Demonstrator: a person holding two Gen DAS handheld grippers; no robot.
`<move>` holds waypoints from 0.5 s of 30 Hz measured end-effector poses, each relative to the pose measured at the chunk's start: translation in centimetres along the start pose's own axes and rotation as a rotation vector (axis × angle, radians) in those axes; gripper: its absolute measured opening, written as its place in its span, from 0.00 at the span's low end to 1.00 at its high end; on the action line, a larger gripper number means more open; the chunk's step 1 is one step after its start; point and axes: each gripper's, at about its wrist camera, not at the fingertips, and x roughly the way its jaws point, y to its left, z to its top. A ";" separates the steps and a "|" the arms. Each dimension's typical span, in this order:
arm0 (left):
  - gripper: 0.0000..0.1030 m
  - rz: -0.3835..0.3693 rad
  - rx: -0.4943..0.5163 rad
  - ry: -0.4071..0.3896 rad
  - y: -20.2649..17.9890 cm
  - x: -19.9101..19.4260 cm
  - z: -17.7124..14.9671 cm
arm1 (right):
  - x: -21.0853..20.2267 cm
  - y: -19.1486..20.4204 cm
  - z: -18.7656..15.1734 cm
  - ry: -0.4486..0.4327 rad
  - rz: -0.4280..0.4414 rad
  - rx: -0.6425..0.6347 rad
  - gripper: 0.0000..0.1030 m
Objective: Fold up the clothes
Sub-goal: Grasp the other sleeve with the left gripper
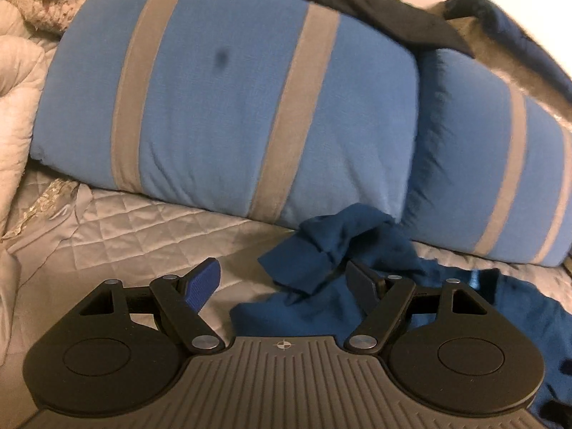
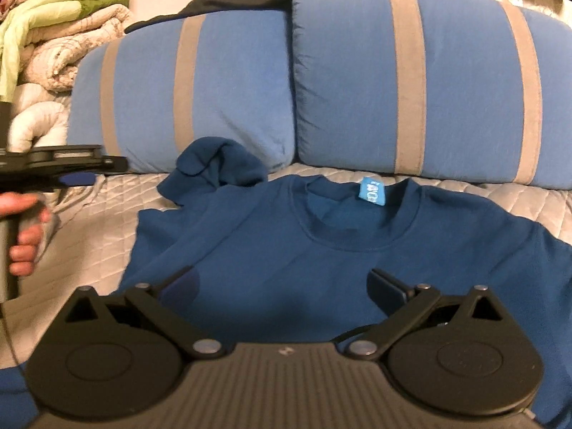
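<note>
A dark blue sweatshirt (image 2: 321, 250) of soft, thick knit lies flat on the quilted grey bed cover (image 2: 107, 221), its round collar toward two blue pillows (image 2: 411, 82) with grey stripes. One sleeve (image 1: 321, 246) is bunched up. The left gripper (image 1: 282, 282) and the right gripper (image 2: 282, 286) both have their jaws spread wide, grasping nothing.

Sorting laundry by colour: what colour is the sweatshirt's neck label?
Light blue neck label, brighter than the dark blue sweatshirt; clearest in the right wrist view.
</note>
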 end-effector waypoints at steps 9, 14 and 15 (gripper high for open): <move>0.75 0.027 0.129 0.021 -2.5 5.3 0.1 | -0.6 0.6 0.1 -0.018 0.113 0.030 1.00; 0.75 0.079 0.332 0.009 -4.9 8.0 -0.5 | -0.7 1.2 0.0 -0.048 0.074 -0.023 1.00; 0.74 0.091 0.373 0.006 -5.4 8.5 -0.6 | -0.7 1.4 0.0 -0.054 0.066 -0.033 1.00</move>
